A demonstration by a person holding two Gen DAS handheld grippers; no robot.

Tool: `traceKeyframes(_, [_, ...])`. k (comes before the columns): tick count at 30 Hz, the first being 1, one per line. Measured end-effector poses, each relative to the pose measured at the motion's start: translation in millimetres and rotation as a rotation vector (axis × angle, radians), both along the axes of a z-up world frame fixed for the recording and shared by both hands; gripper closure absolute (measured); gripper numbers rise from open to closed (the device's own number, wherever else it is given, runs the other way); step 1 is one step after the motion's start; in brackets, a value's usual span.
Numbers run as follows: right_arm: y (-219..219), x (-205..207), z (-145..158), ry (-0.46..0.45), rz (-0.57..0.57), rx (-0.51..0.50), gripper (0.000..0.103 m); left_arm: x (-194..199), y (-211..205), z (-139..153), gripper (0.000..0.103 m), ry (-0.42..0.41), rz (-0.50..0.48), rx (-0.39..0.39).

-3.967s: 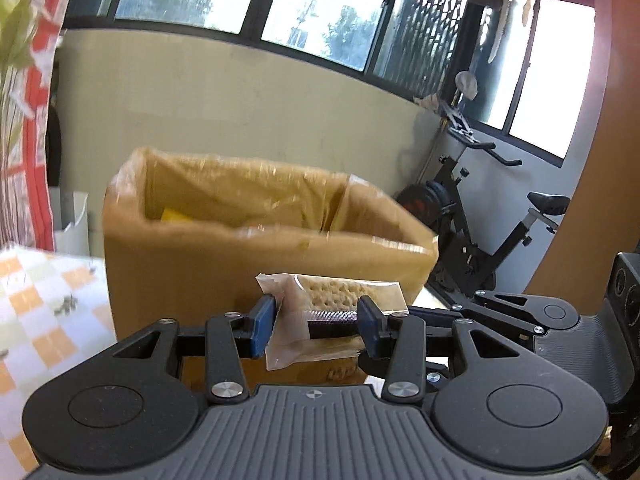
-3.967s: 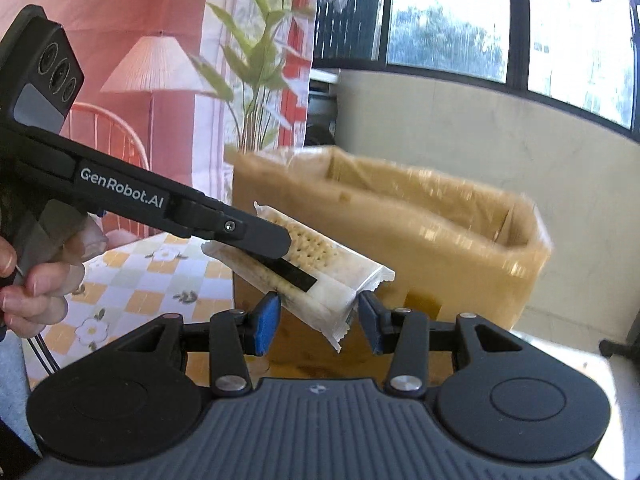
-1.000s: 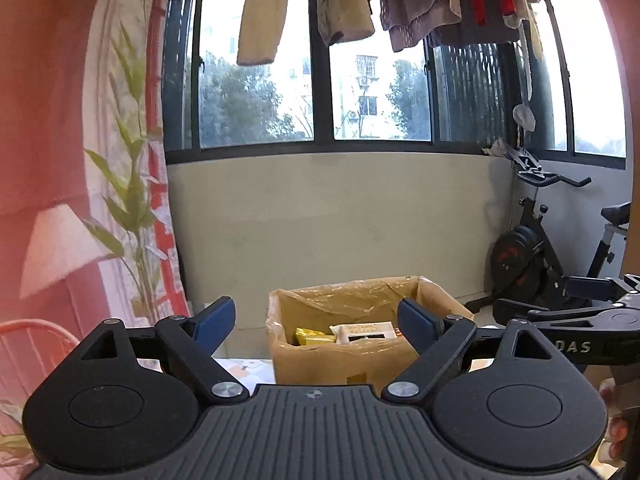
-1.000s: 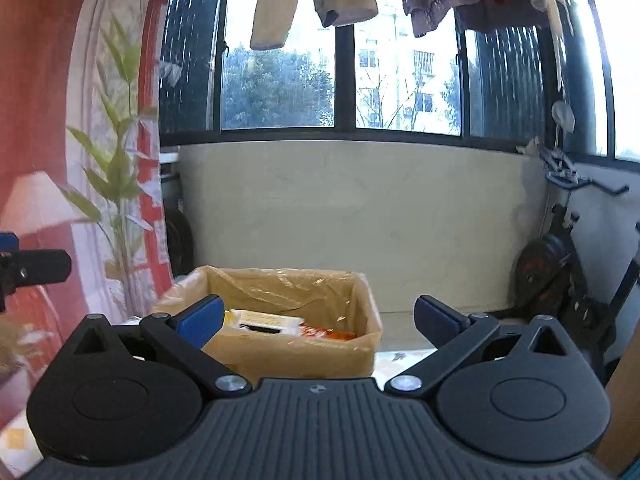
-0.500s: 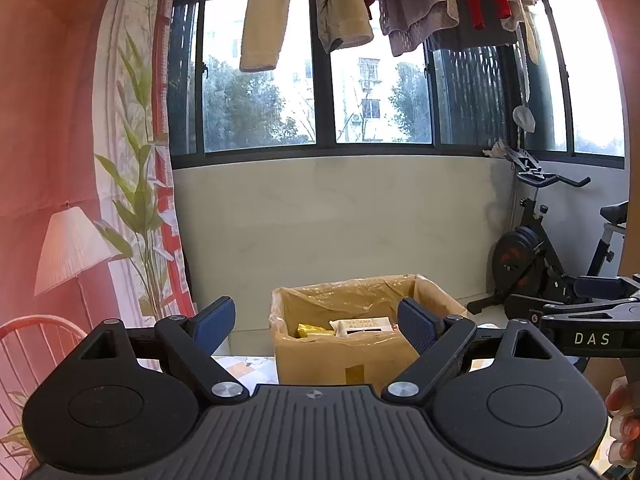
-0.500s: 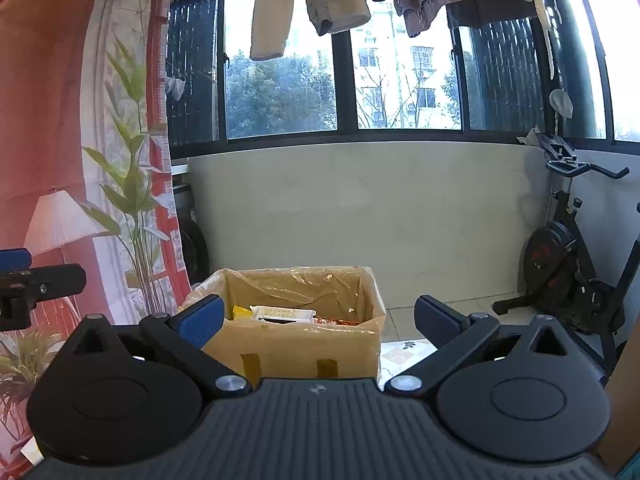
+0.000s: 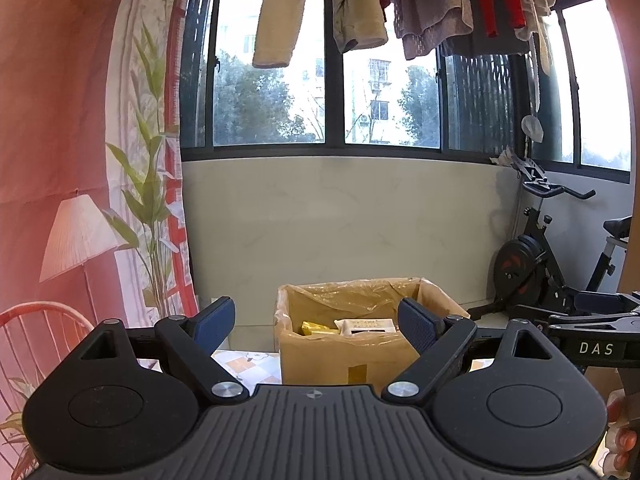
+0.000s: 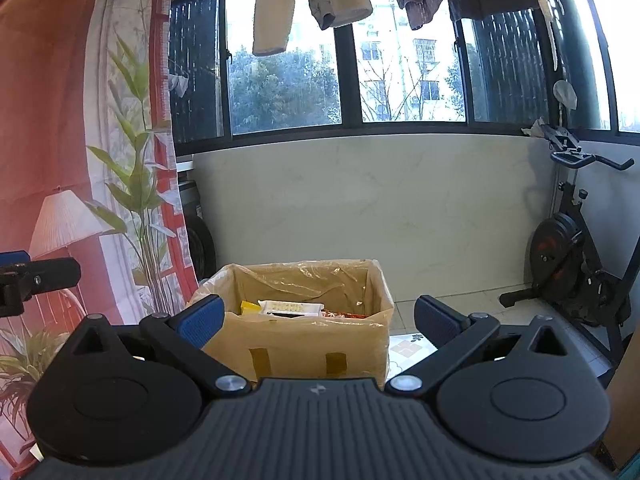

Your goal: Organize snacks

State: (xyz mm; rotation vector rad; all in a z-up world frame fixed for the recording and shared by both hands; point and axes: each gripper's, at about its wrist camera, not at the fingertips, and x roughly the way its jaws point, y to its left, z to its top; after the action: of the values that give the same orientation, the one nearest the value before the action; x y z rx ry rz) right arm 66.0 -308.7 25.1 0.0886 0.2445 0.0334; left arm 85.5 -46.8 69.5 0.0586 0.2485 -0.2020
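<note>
While flat in box (image 8: 304, 344), cracker pack (image 8: 290, 307) crosswise

Cardboard box (image 7: 344, 356) lower centre of left wrist view, on table (image 7: 256, 364), wall behind. Snack packets (image 7: 360, 326) inside box, side by side. Plastic liner (image 7: 348, 300) inside box, folded over rim. Exercise bike (image 7: 552, 264) right of box, on floor by wall. Printed backdrop (image 7: 80, 160) left of frame. Windows (image 7: 328, 92) above wall; hanging clothes (image 7: 400, 4) top centre, before windows. Right wrist view: box (image 8: 316, 340) lower centre, bike (image 8: 576, 264) far right.
</note>
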Motion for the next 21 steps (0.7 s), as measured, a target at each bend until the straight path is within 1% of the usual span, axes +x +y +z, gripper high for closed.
traceKeyframes(21, [-0.5, -0.6, -1.2, 0.001, 0.006, -0.012, 0.000, -4.9, 5.3, 0.7, 0.013, 0.002, 0.013, -0.037])
